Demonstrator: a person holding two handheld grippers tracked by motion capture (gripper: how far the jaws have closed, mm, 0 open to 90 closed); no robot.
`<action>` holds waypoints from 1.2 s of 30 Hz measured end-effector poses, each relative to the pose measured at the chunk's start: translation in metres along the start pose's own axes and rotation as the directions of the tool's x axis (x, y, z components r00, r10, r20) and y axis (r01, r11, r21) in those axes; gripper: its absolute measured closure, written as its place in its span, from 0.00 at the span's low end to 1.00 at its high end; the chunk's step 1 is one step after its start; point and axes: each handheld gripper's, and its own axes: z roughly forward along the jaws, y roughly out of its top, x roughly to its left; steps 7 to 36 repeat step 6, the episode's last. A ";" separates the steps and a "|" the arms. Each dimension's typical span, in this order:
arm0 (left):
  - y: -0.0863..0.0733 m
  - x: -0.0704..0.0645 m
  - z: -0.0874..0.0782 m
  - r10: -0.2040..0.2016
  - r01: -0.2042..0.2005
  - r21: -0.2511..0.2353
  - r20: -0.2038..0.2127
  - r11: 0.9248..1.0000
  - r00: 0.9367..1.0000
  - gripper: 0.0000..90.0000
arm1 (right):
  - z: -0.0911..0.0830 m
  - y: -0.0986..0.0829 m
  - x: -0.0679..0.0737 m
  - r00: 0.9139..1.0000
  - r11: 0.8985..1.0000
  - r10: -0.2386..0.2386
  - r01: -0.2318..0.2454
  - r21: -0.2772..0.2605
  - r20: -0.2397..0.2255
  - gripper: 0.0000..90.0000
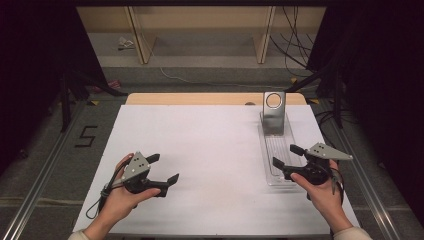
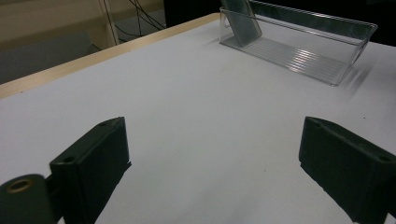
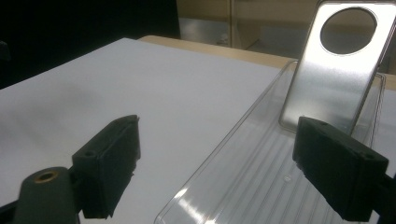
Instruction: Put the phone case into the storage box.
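A clear plastic tray lies lengthwise at the right of the white table. Against its far end leans a silver metal plate with a round hole near the top. My right gripper is open and held over the tray's near end, empty; in the right gripper view the tray runs between its jaws toward the plate. My left gripper is open at the near left, empty, over bare table, with the tray far ahead of it.
The table's wooden far edge borders the white surface. Beyond it stand a wooden shelf frame and loose cables on the floor. Metal rails run along both sides of the table.
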 end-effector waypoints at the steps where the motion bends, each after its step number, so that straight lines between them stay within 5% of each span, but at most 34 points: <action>1: 0.000 0.000 0.000 -0.001 0.001 0.000 0.002 1.000 1.000 0.09 | 0.000 0.000 0.000 1.000 1.000 0.001 -0.001 0.000 0.001 0.18; 36: -0.001 0.000 0.003 -0.004 0.004 0.004 0.003 1.000 1.000 0.09 | 0.000 0.000 -0.001 1.000 1.000 0.006 -0.006 -0.002 0.005 0.18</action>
